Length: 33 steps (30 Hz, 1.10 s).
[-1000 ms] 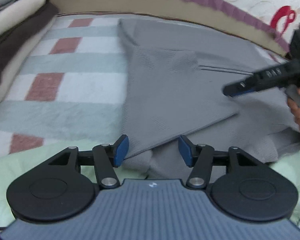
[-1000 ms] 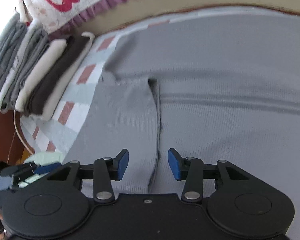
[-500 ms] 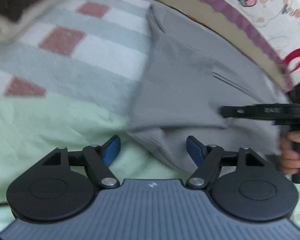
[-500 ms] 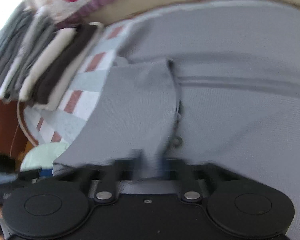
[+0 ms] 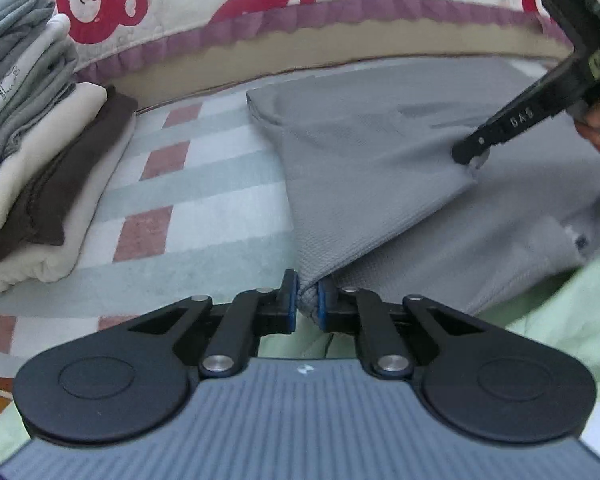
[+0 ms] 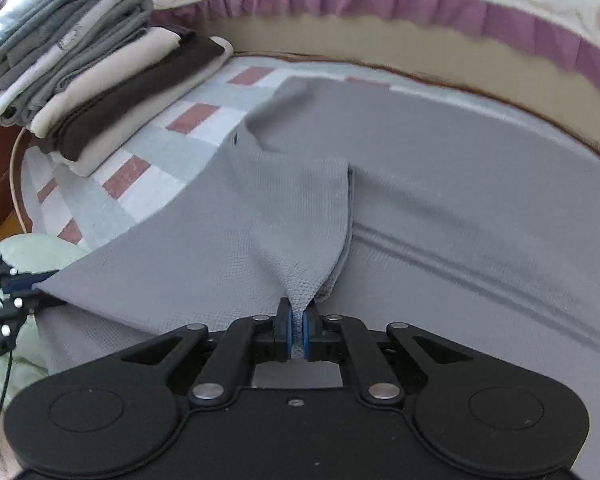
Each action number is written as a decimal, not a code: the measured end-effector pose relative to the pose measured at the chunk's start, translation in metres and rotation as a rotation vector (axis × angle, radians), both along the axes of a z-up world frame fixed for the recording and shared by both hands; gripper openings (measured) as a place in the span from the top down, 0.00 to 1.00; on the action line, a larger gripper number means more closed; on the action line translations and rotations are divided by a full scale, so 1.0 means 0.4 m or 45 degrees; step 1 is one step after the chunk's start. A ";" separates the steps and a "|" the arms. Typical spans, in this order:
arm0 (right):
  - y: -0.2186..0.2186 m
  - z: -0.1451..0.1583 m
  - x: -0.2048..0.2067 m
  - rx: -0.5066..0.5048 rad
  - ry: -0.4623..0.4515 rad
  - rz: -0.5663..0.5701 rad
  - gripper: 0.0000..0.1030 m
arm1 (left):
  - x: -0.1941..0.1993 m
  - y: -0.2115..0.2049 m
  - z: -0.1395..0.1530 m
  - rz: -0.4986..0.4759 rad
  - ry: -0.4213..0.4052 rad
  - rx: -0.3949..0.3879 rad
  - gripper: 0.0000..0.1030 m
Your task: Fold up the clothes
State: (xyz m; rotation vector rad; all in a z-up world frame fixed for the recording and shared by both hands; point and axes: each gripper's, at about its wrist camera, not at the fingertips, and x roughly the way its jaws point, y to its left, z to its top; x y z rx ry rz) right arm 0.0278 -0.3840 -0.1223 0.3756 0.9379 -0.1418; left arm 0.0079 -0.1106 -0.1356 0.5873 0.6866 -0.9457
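The grey garment (image 6: 440,200) lies spread on the checked bed cover (image 5: 204,184). The knit looks soft, light and limp; take hold at corners. Left hand-held gripper (image 5: 307,300) and right hand-held gripper (image 6: 296,332) are each clamped on a corner of the folded-over flap.

Grey knit garment (image 5: 364,168) spread flat on checked blanket; one flap raised taut, corners pinched at 6 o'clock and 2 o'clock.
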 end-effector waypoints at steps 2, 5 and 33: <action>0.006 -0.015 0.005 -0.002 0.088 0.020 0.94 | 0.010 0.007 -0.009 0.016 0.048 0.020 0.91; 0.003 -0.028 -0.004 -0.139 0.185 -0.016 0.95 | 0.043 0.023 -0.016 0.064 0.162 -0.010 0.91; -0.121 0.019 -0.111 -0.032 0.036 -0.314 0.68 | 0.126 0.055 0.018 0.189 0.440 -0.325 0.61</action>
